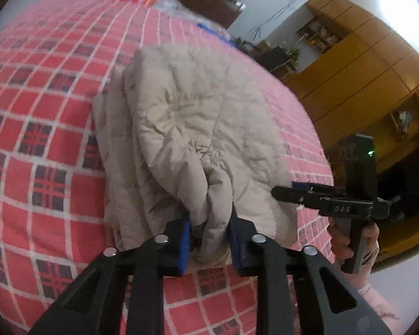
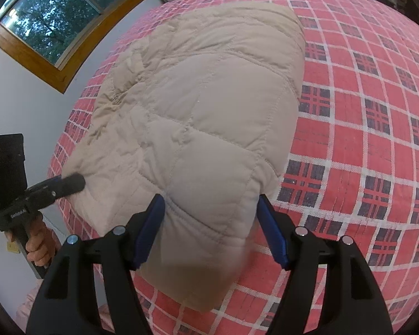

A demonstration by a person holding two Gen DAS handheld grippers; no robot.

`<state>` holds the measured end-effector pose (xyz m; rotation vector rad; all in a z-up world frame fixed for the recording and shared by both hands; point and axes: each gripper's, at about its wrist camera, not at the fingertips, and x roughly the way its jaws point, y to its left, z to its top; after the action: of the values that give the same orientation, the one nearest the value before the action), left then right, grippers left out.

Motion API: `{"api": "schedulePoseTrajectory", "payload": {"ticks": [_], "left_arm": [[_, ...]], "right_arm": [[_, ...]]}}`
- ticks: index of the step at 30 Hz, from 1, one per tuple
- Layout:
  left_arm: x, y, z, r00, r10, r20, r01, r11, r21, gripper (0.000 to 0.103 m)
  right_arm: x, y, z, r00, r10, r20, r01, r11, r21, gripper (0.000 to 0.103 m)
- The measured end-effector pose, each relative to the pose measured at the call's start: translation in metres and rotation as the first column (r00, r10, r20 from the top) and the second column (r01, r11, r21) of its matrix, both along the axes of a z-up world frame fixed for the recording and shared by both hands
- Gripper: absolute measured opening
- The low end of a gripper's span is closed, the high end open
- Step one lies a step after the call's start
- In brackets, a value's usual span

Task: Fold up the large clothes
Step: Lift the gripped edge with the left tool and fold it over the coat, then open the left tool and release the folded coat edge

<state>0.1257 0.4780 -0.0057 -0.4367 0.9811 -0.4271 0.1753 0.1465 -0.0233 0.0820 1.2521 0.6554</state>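
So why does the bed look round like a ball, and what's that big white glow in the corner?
Left wrist view: the fisheye lens bends the checked bedspread into a dome, and strong glare whites out the top-right corner, above the wooden cabinets. Right wrist view: same bulge, the window frame curves, the beige quilted coat is evenly lit, and its near edge is blurry.

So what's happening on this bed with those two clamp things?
A person is folding a beige quilted coat on a bed with a red checked bedspread, using a hand-held gripper in each hand. The left gripper is pinched on a bunched edge of the coat. The right gripper has its jaws spread on either side of a near corner, not clamped. The coat lies in a rough bundle, partly folded.
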Motion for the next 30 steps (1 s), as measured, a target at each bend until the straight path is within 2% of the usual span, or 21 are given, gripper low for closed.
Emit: {"api": "schedulePoseTrajectory", "payload": {"ticks": [3,6,10,14,19,30], "left_arm": [[-0.011,0.004,0.015,0.998,0.008,0.058,-0.009,1.000,0.013,0.019],[-0.018,0.018,0.017,0.998,0.025,0.064,-0.025,1.000,0.010,0.019],[-0.016,0.030,-0.003,0.999,0.033,0.009,-0.033,0.999,-0.005,0.019],[-0.017,0.028,-0.023,1.000,0.011,-0.009,-0.011,0.999,0.046,0.020],[-0.011,0.030,-0.040,0.999,-0.003,-0.053,0.006,0.999,0.043,0.021],[-0.001,0.024,-0.049,0.997,-0.012,-0.077,0.019,0.995,0.101,0.023]], "right_arm": [[-0.002,0.001,0.006,1.000,0.014,0.005,-0.014,1.000,0.017,0.069],[-0.005,0.005,0.009,0.999,0.039,0.005,-0.039,0.999,0.030,0.069],[-0.011,0.017,0.008,0.998,0.064,0.025,-0.064,0.998,-0.009,0.069],[-0.016,0.027,0.006,0.996,0.074,0.055,-0.071,0.996,-0.054,0.069],[-0.021,0.031,0.003,0.993,0.086,0.085,-0.080,0.994,-0.074,0.070],[-0.025,0.032,-0.006,0.991,0.090,0.099,-0.084,0.994,-0.071,0.073]]}}
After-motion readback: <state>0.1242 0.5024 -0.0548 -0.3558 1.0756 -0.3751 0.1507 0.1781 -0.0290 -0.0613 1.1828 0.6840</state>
